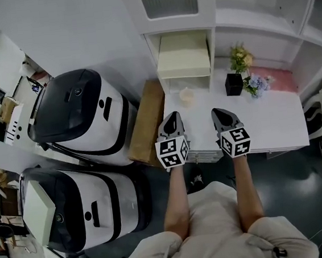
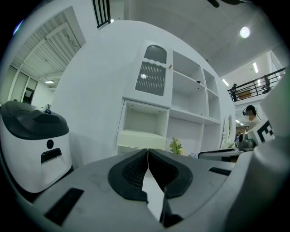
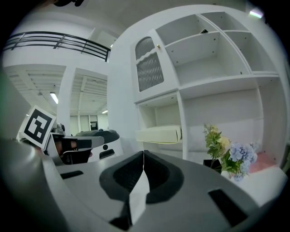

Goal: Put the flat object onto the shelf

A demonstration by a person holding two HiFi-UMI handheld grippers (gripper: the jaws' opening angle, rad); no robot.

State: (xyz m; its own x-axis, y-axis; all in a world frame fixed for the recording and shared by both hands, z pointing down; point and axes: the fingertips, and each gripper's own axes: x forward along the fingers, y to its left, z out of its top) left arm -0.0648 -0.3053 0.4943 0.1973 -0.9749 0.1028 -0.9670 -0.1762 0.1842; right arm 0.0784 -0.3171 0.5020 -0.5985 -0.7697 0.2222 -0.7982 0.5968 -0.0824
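Observation:
A flat cream box [image 1: 183, 55] lies on the low shelf of the white shelf unit [image 1: 218, 19] behind the table; it also shows as the cream box [image 2: 141, 139] and the cream box [image 3: 158, 134] in the two gripper views. My left gripper [image 1: 172, 116] and right gripper [image 1: 217, 112] hover side by side over the white table [image 1: 274, 119], pointing at the shelf and well short of it. In both gripper views the jaws meet, left gripper [image 2: 147, 152] and right gripper [image 3: 143, 154], with nothing between them. A thin grey flat thing [image 1: 205, 155] lies at the table's front edge.
A small pale cup [image 1: 187, 97] stands in front of the shelf. A black pot of flowers [image 1: 234, 83] and a pink item [image 1: 276, 79] sit at the back right. A brown cardboard sheet [image 1: 147, 121] leans at the table's left, beside two large black-and-white machines [image 1: 85, 113].

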